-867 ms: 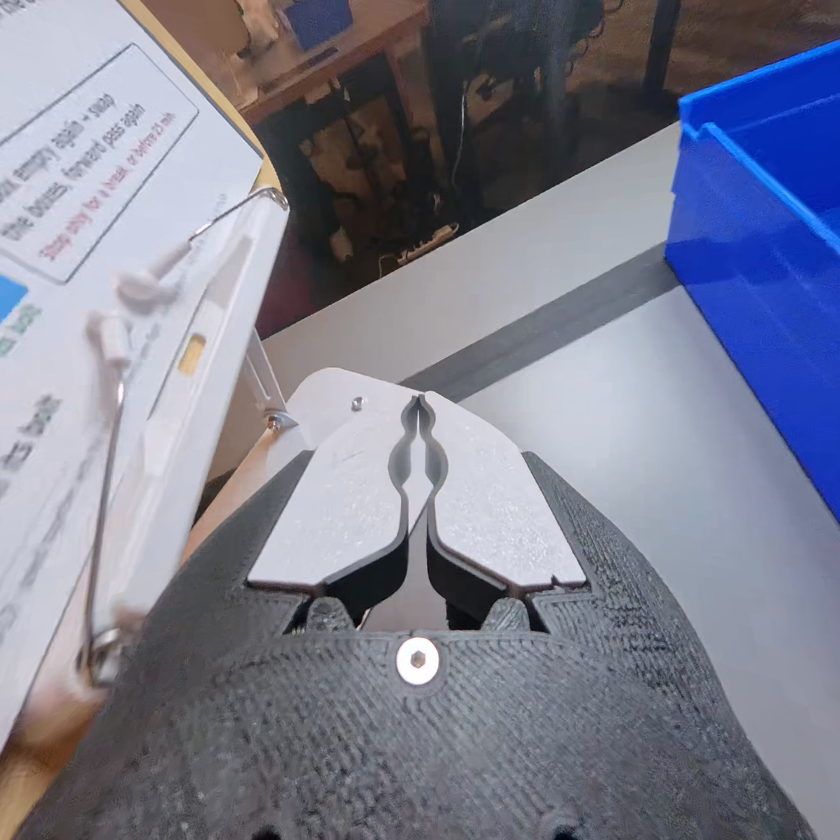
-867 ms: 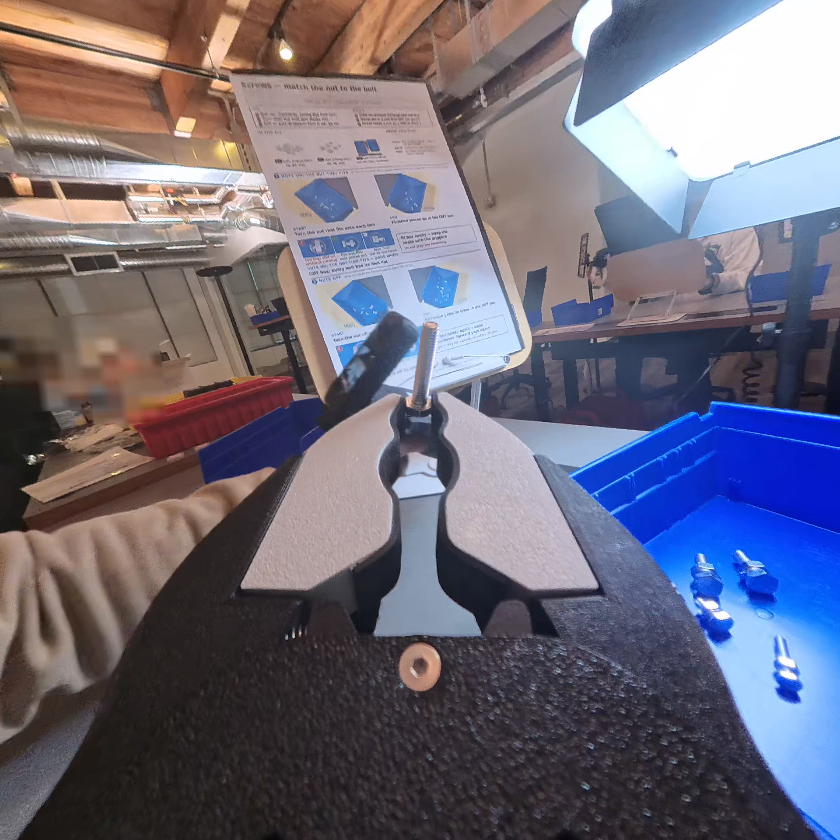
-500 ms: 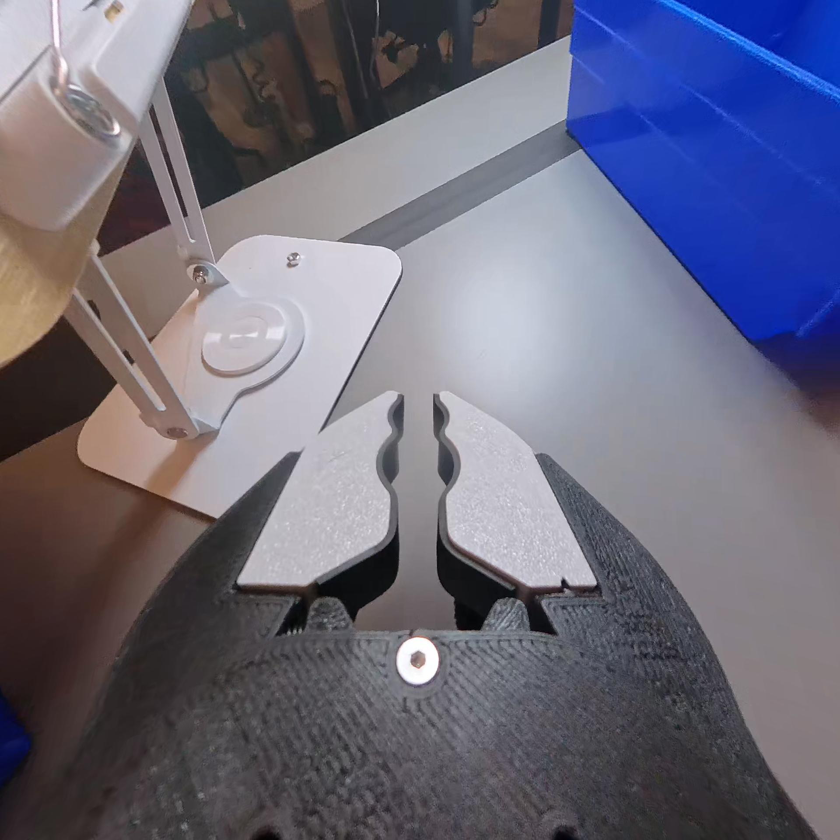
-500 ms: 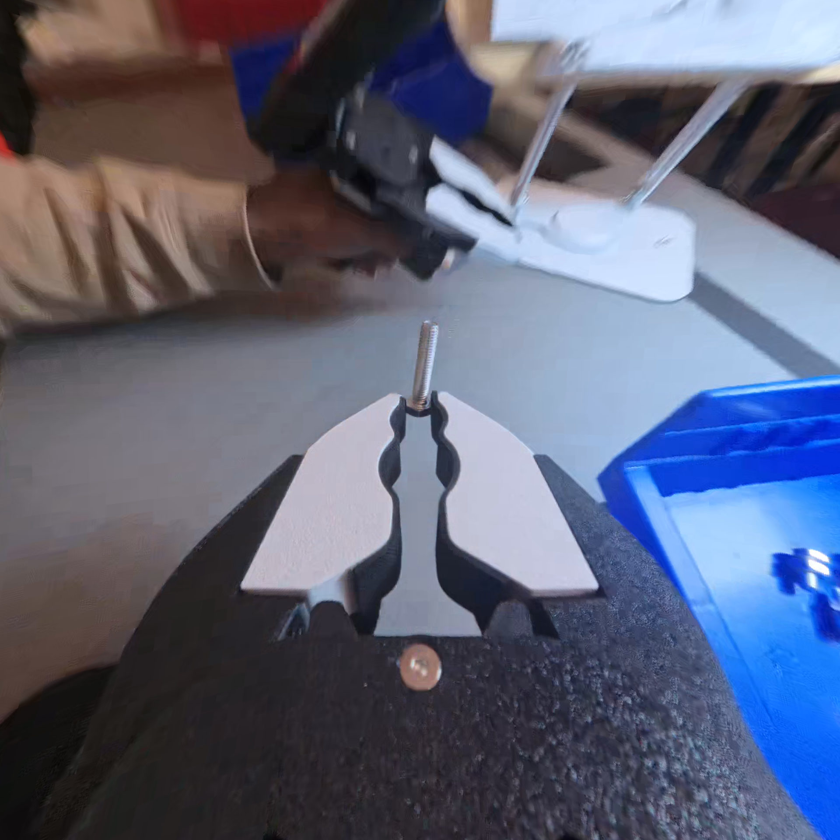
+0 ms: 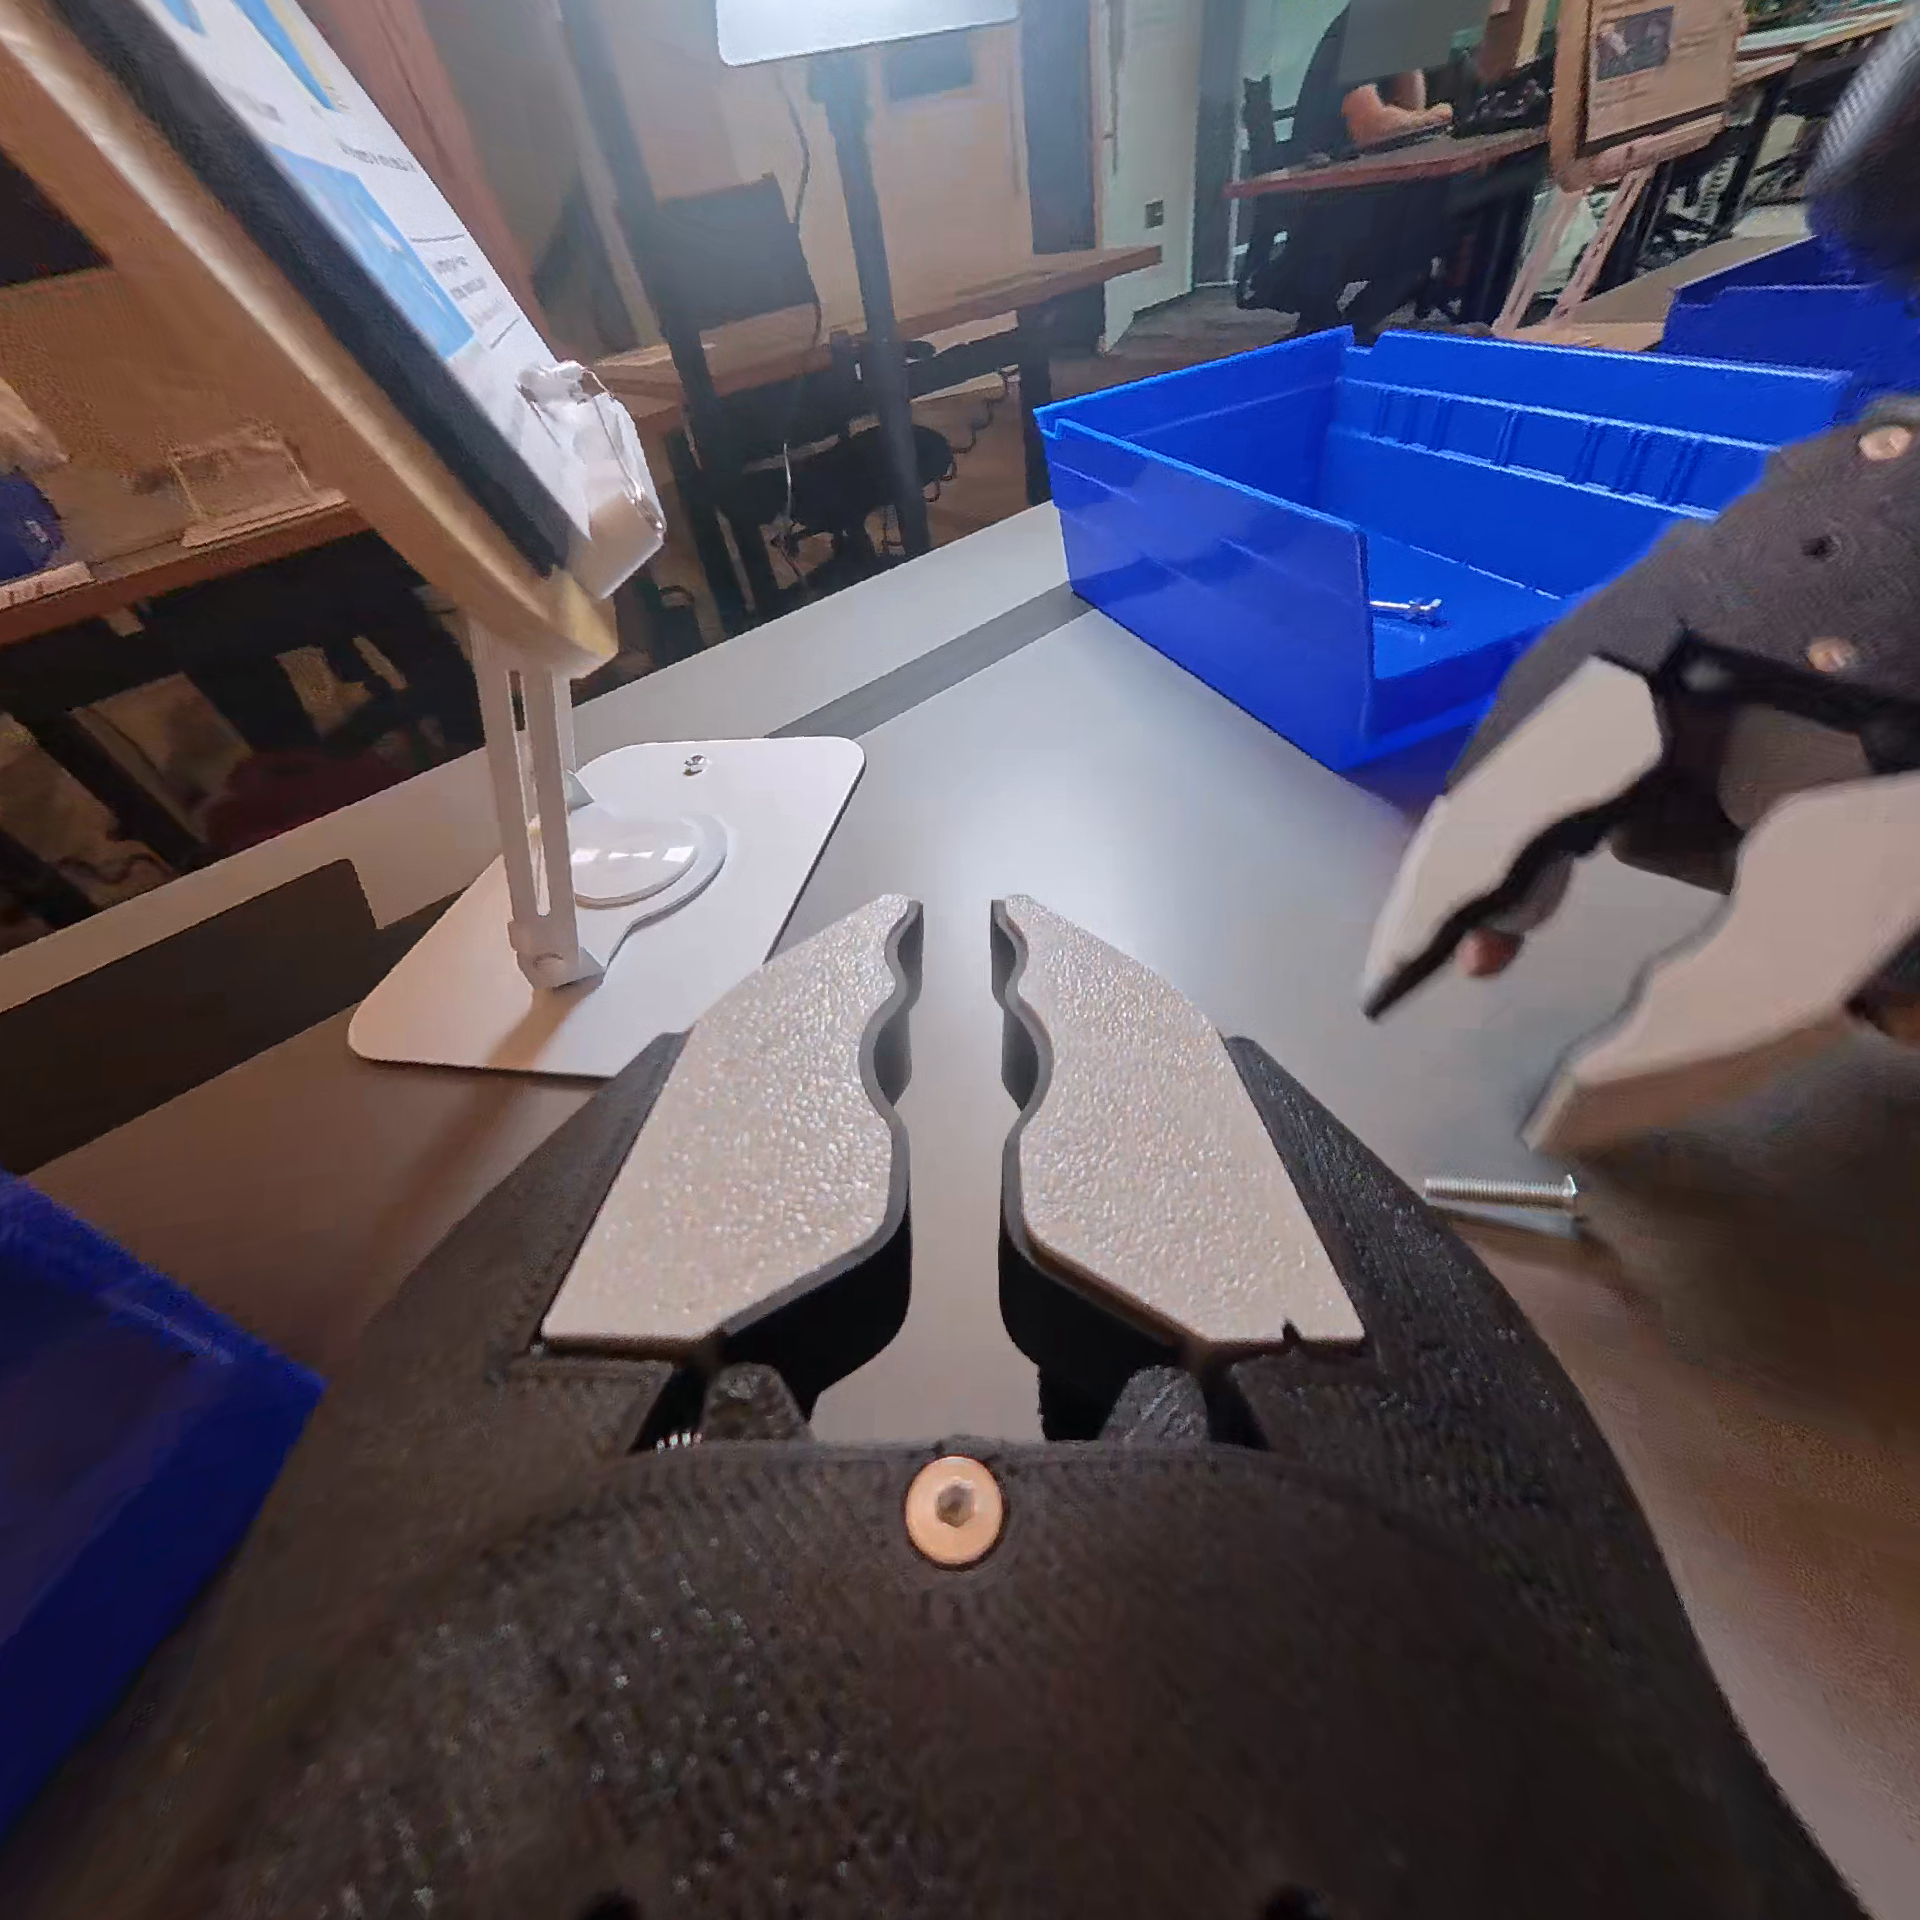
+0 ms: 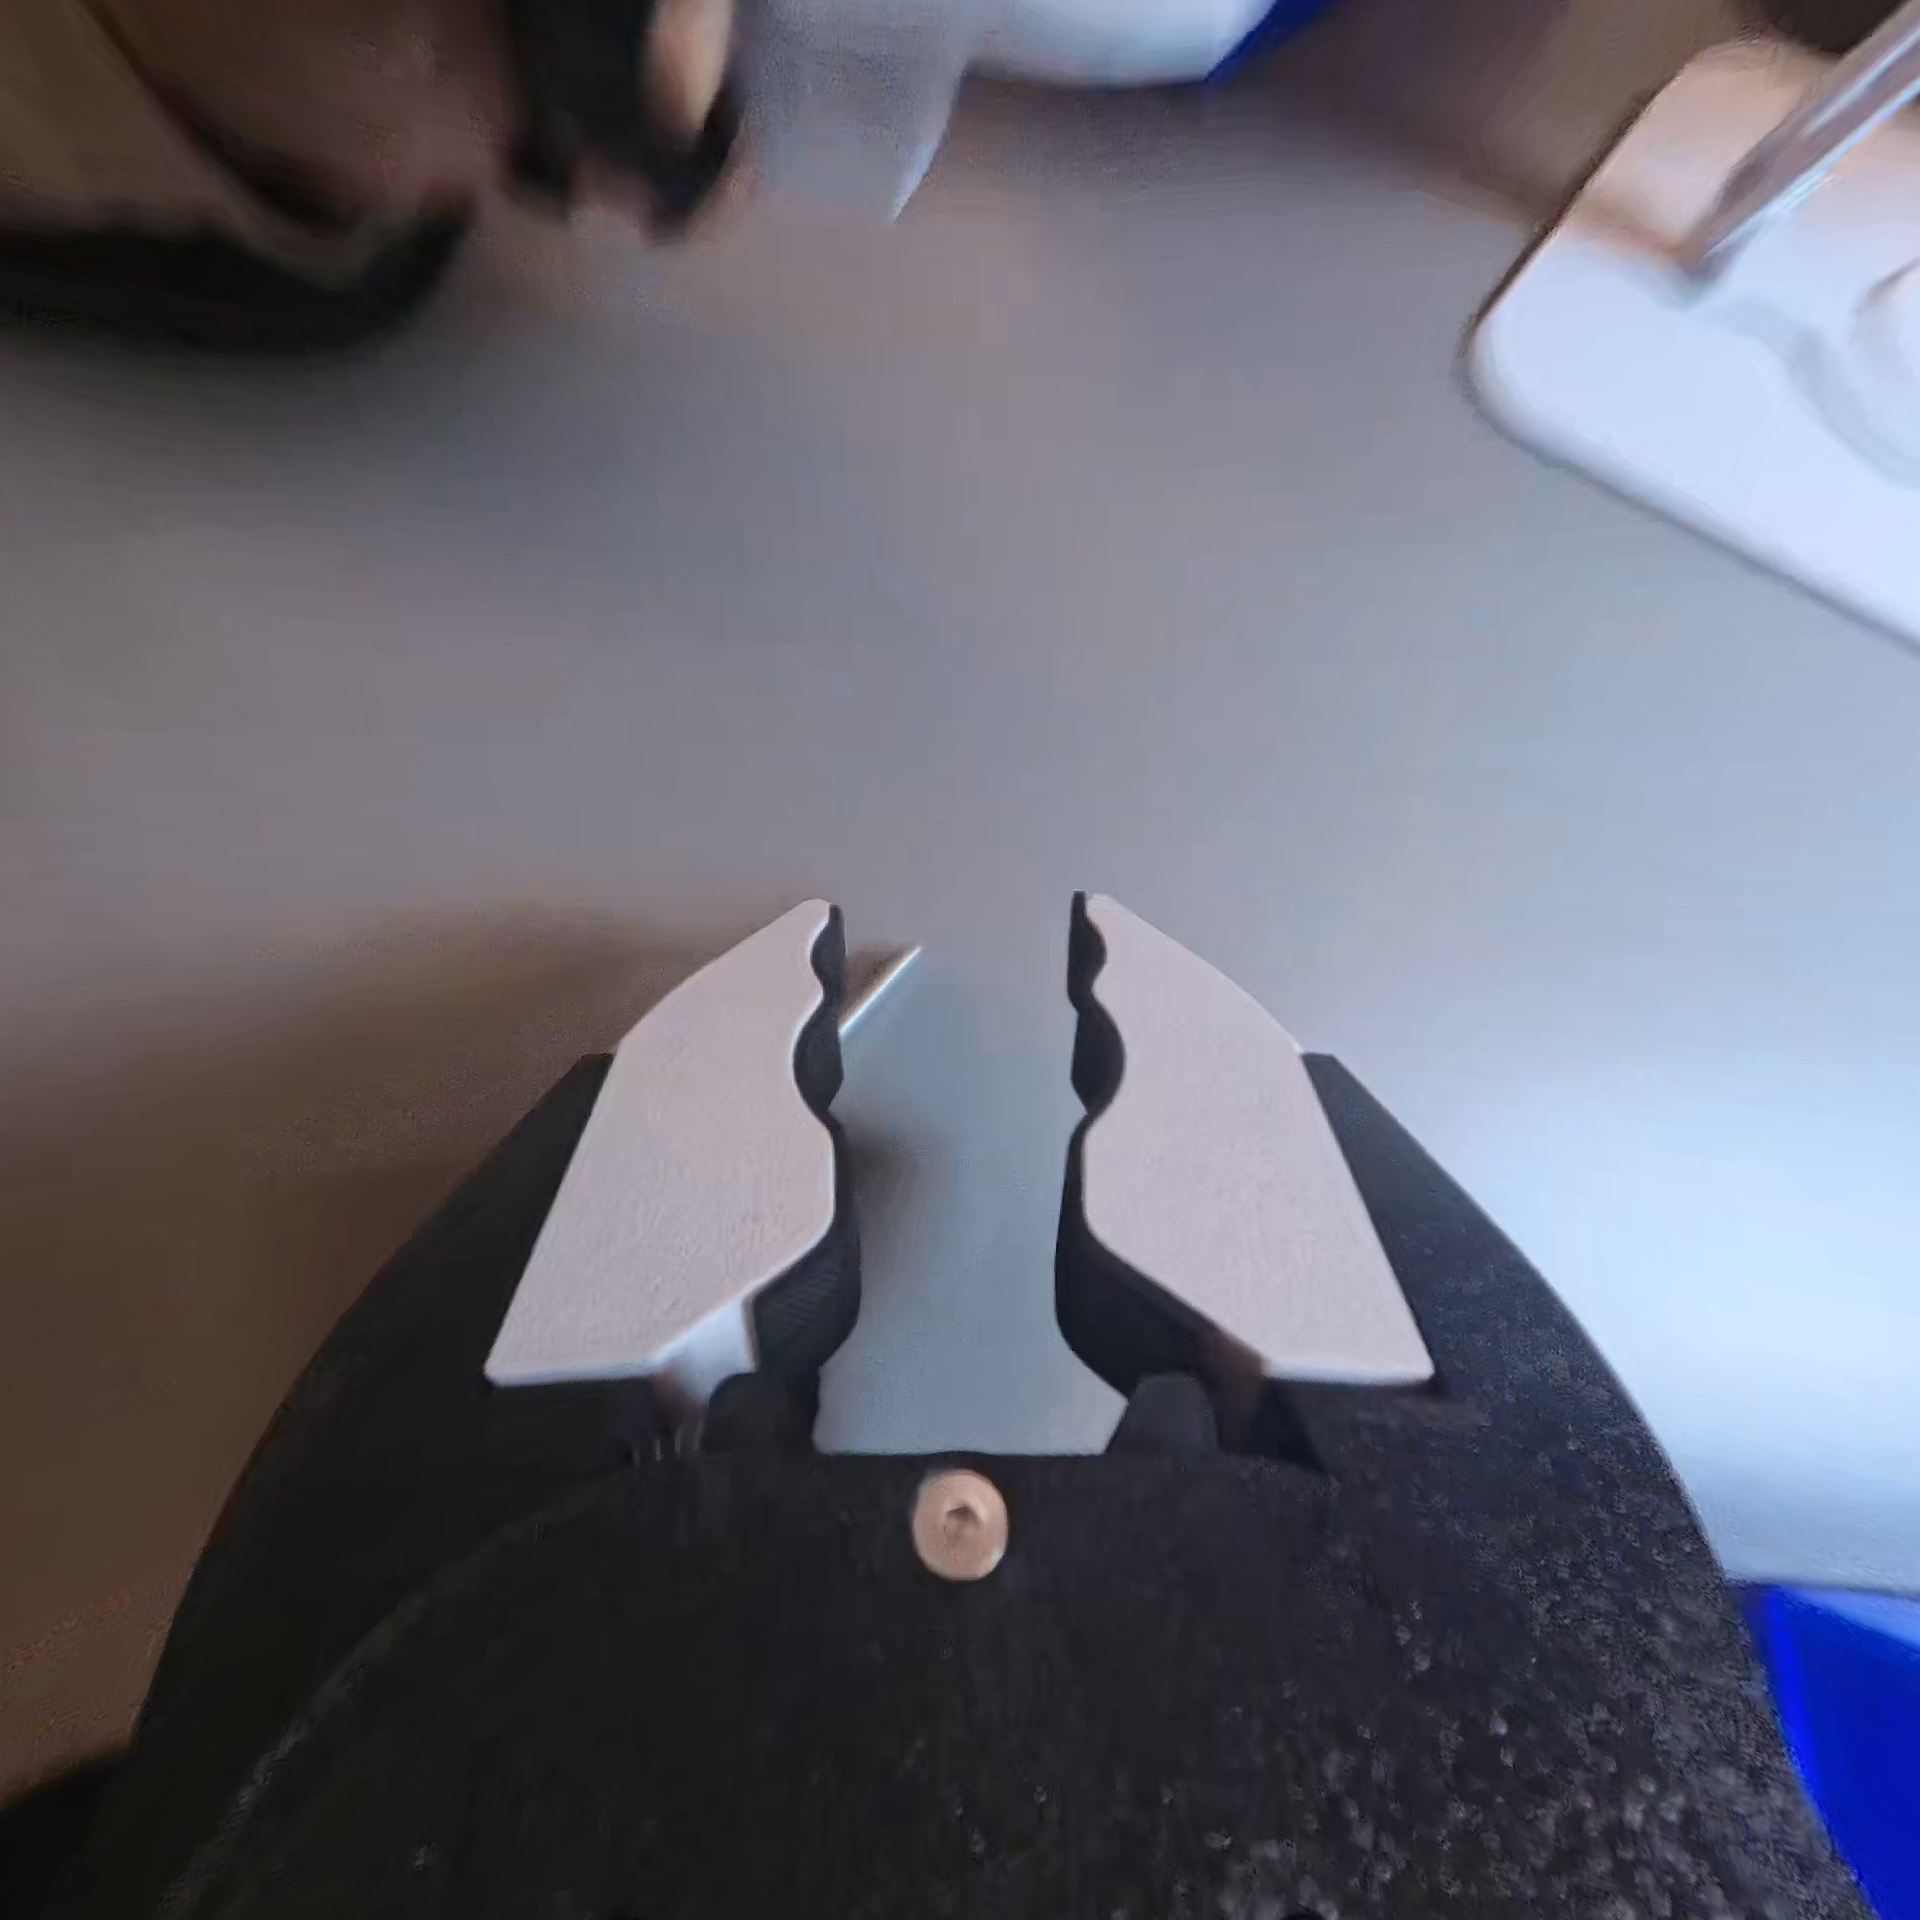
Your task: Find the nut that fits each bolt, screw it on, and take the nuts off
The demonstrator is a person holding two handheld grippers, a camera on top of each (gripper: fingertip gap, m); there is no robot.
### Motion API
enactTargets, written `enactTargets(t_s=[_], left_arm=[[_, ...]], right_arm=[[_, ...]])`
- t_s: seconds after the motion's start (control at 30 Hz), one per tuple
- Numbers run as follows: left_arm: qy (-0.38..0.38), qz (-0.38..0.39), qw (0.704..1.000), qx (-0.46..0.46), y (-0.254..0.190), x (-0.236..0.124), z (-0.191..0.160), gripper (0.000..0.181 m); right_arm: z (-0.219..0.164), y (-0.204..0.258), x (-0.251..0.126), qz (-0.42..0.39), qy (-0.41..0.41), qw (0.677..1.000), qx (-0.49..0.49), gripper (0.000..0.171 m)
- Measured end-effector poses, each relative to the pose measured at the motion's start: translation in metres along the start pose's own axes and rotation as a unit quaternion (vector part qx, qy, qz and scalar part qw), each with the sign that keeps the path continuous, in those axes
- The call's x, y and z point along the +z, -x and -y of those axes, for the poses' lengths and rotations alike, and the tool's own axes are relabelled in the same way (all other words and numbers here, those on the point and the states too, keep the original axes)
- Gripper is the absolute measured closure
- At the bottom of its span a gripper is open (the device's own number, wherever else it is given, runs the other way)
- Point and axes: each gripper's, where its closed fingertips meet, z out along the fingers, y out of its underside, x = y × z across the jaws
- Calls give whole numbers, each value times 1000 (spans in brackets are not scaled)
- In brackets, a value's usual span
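- Left tongs [image 5: 956,914] hang slightly spread over the grey surface [image 5: 1122,810], nothing between them.
- Right tongs [image 6: 956,914] are spread wide and empty; in the left wrist view they appear blurred at the right edge [image 5: 1455,1060].
- A bolt [image 5: 1501,1195] lies flat on the surface just below them, its head end hidden in blur.
- A white stand base [image 5: 665,862] sits farther off.
- A blue bin [image 5: 1226,561], cut off by the right tongs, holds a small fastener [image 5: 1403,608], too small to identify.
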Motion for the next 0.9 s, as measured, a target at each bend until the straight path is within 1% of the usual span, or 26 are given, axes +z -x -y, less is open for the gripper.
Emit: enactTargets(t_s=[0.03,0.1,0.13,0.17,0.23,0.3,0.4,0.47,0.53,0.73,0.9], left_arm=[[-7,-2,1000,3,4,-8,-4,169],[-29,24,999,23,20,-18,-10,171],[-38,37,998,28,27,-21,-10,172],[-38,36,998,28,29,-22,-8,171],[-32,44,998,31,35,-26,-4,170],[-38,46,998,11,37,-31,-2,170],[-28,18,999,-38,28,-34,-7,169],[-31,10,999,-28,24,-34,-5,169],[-29,12,999,-6,24,-33,-6,169],[-20,-16,1000,-16,16,-28,-11,169],[-5,-21,1000,-7,14,-24,-18,170]], right_arm=[[21,-15,-5,-22,-63,997,27,130],[62,-66,-16,-92,-184,973,108,133],[77,-95,-17,-127,-224,955,149,133],[84,-125,-13,-164,-238,941,174,133],[85,-184,12,-237,-201,934,175,129],[77,-237,40,-278,-140,936,166,127],[71,-295,67,-280,-96,938,183,127],[68,-318,81,-272,-61,945,172,128],[63,-331,92,-253,-30,953,160,128],[63,-346,104,-184,-39,969,161,137],[65,-352,106,-164,-45,974,151,153]])
